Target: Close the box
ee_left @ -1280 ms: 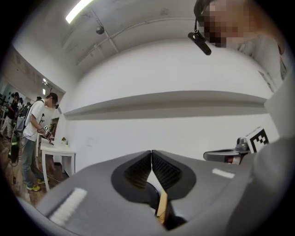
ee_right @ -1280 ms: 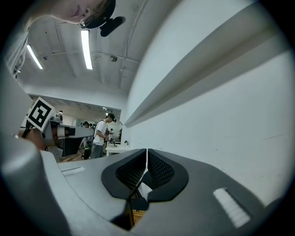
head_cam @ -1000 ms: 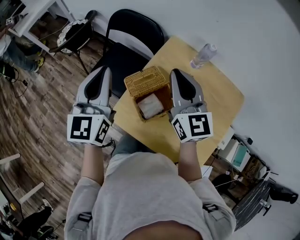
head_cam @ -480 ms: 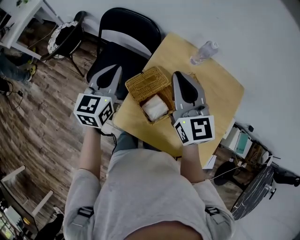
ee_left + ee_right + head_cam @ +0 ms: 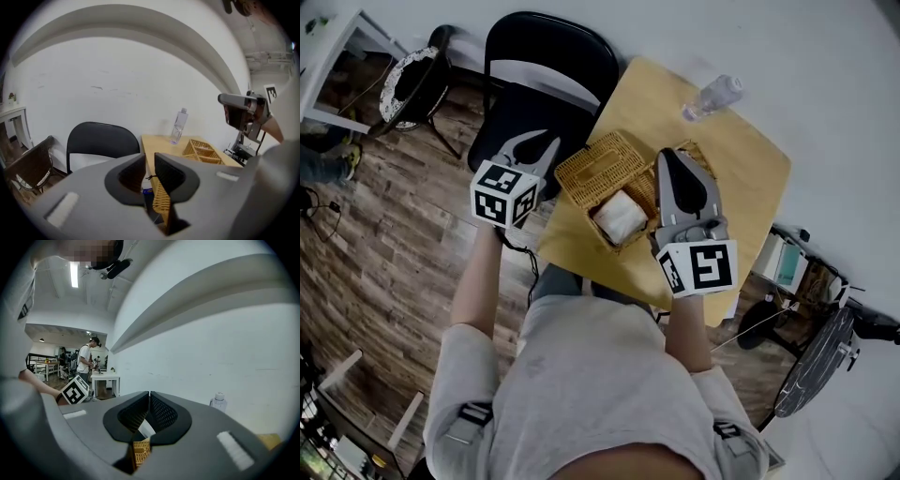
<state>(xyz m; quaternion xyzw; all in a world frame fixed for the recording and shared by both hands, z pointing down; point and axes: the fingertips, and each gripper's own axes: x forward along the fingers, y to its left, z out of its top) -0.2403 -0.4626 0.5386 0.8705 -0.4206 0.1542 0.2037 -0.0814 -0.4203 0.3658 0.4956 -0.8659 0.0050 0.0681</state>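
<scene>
I judge this to be the approach, and the closing itself is not yet begun. At the far left stands one dark seat (image 5: 412,80), then one black folding chair (image 5: 546,70). My left hand-held gripper (image 5: 536,150) hangs just off the bench's (image 5: 741,178) left edge. It is clenched, with nothing between its jaws.

Next comes the one wicker lid (image 5: 595,169), lying flung open to the left of the one box (image 5: 642,187). The box sits on the near-left part of the bench, and one white bundle (image 5: 621,216) is showing inside it. My right hand-held gripper (image 5: 667,153) hovers just at the box's right side, also clenched and empty.

Beyond it shows one more wicker piece (image 5: 698,155). I cannot tell whether it belongs to the box. One clear bottle (image 5: 711,97) stands at the far edge.

The next move, as I see it, calls for getting my left jaws behind the lid's outer edge. I would then swing the lid rightward over the bundle while my right steadies the box.
</scene>
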